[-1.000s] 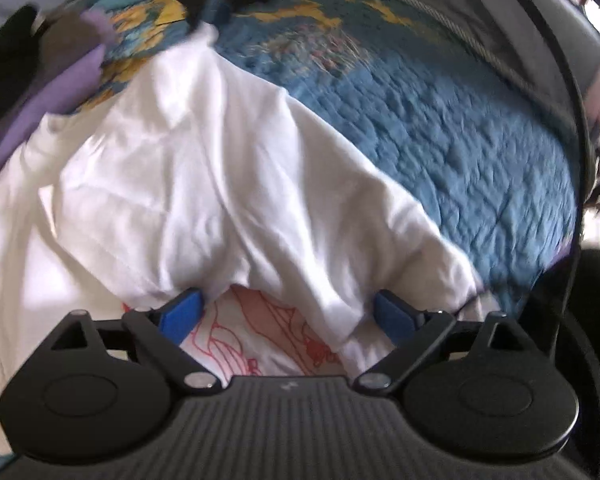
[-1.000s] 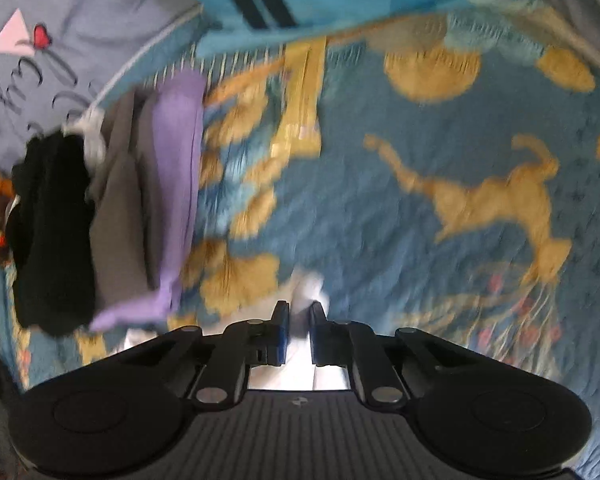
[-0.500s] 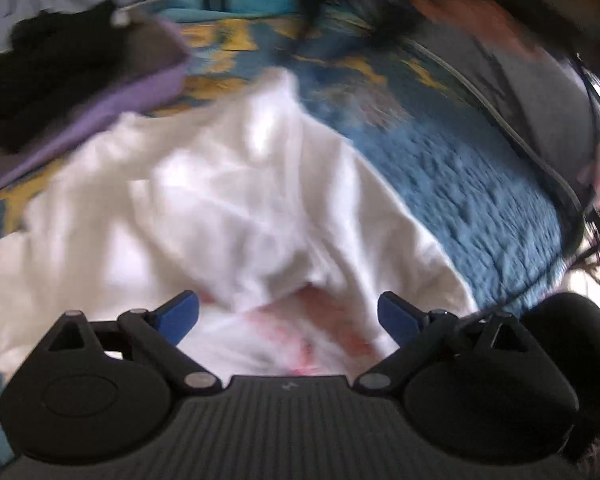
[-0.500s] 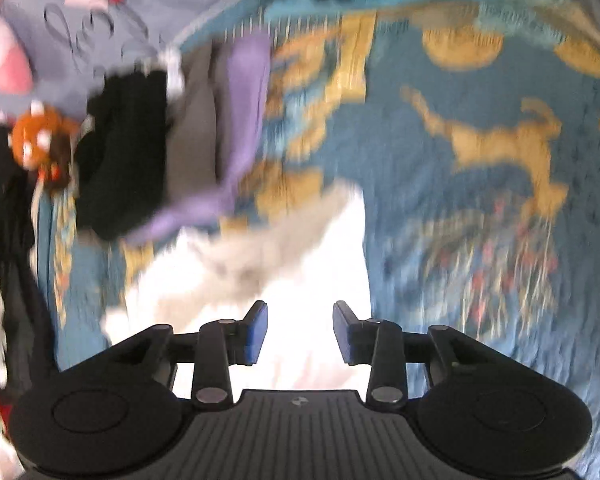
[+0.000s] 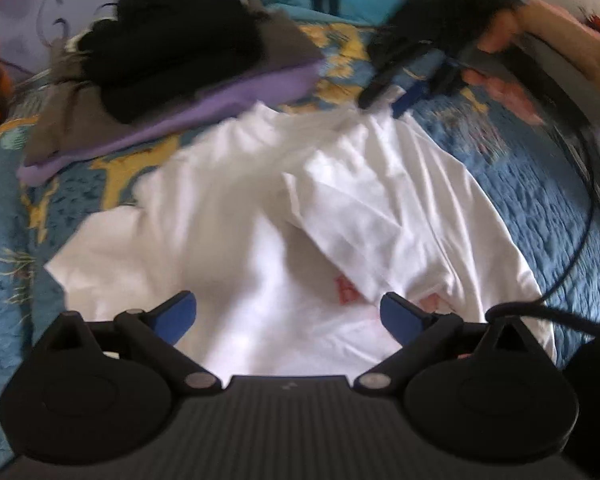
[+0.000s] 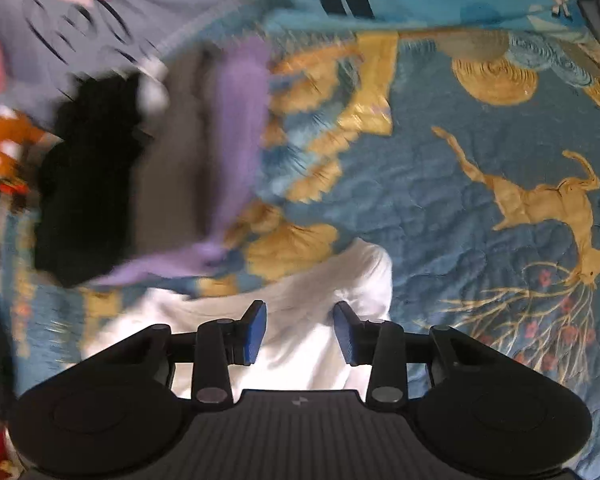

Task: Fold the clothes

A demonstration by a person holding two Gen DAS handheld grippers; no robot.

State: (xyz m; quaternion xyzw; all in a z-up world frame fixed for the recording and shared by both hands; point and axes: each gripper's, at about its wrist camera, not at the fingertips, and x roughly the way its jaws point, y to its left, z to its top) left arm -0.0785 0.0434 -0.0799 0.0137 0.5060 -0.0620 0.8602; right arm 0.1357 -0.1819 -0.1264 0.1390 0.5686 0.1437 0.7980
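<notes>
Left gripper [image 5: 288,318] is hanging wide open over the near part of the white shirt [image 5: 260,208], nothing between its pads. The shirt is lying rumpled across the bed's blue quilt [image 5: 540,200], one flap already folded over its right half, a red print peeking out beneath. Its long axis is running from this gripper away toward the stack of folded clothes [image 5: 172,80] near the bed's far edge. Over to the right, the right gripper [image 6: 300,334] is sitting at the shirt's far corner, jaws having just been opening, partly apart, cloth beneath but not pinched. By my reading the left gripper is nearer the loose near hem, so the next fold is looking like its job
</notes>
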